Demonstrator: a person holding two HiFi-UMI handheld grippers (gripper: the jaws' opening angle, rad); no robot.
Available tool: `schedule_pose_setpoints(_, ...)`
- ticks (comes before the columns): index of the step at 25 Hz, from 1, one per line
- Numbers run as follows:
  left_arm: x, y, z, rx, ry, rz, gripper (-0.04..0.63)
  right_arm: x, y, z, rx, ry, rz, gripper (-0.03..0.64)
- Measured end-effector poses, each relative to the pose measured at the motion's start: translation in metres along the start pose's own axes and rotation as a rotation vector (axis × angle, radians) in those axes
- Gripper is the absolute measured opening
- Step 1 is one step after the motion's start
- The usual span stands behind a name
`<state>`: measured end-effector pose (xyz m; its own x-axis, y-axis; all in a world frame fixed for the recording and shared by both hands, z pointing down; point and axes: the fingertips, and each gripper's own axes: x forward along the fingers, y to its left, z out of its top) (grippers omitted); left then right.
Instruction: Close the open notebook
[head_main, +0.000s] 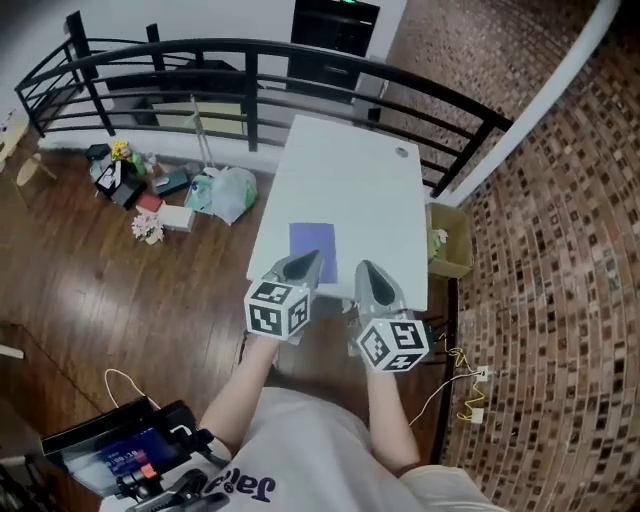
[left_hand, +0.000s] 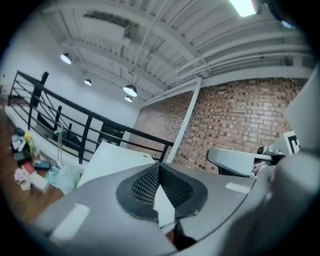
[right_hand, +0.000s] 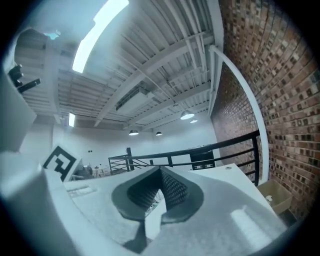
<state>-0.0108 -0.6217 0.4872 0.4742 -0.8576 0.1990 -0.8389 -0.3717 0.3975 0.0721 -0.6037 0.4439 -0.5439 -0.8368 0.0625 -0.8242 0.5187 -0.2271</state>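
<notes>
The left gripper (head_main: 307, 260) has its fingers pressed together at the tips, with nothing between them. The right gripper (head_main: 367, 270), just beside it, also has its fingers together and is empty. Just beyond the left fingers lies the purple notebook (head_main: 318, 238), closed flat on the white tabletop (head_main: 375, 190). Farther beyond runs a black railing (head_main: 251, 95).

Bright ceiling tube (right_hand: 97, 32) glare; fisheye edges dark, bent; near fingers (left_hand: 145, 186) soft-blurred

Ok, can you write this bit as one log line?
purple rectangular notebook: looks closed, on white table | left claw: shut, empty | right claw: shut, empty
</notes>
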Motion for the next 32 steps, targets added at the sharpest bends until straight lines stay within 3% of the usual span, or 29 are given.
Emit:
schedule_pose_setpoints(5,-0.087,-0.037,-0.030,0.053,-0.108,0.198,0.015,-0.082,0.036,-0.029,0.039,0.012,0.069,-0.009)
schedule_pose_setpoints(10,-0.143,-0.105,-0.073,0.114,-0.086,0.261,0.015,-0.176,0.040,-0.087,0.057,0.166,0.067,-0.009)
schedule_pose_setpoints(14,-0.178,-0.145,-0.067,0.141,-0.132,0.257,0.015,-0.219,0.076,-0.055,-0.033,0.106,0.131,-0.009)
schedule_pose_setpoints(20,-0.200,-0.173,-0.037,0.190,-0.209,0.197,0.015,-0.237,0.085,-0.009,-0.085,-0.002,0.076,-0.009)
schedule_pose_setpoints(32,-0.245,-0.145,-0.026,0.160,-0.274,0.225,0.015,-0.238,0.123,-0.011,-0.121,0.010,0.092,-0.009)
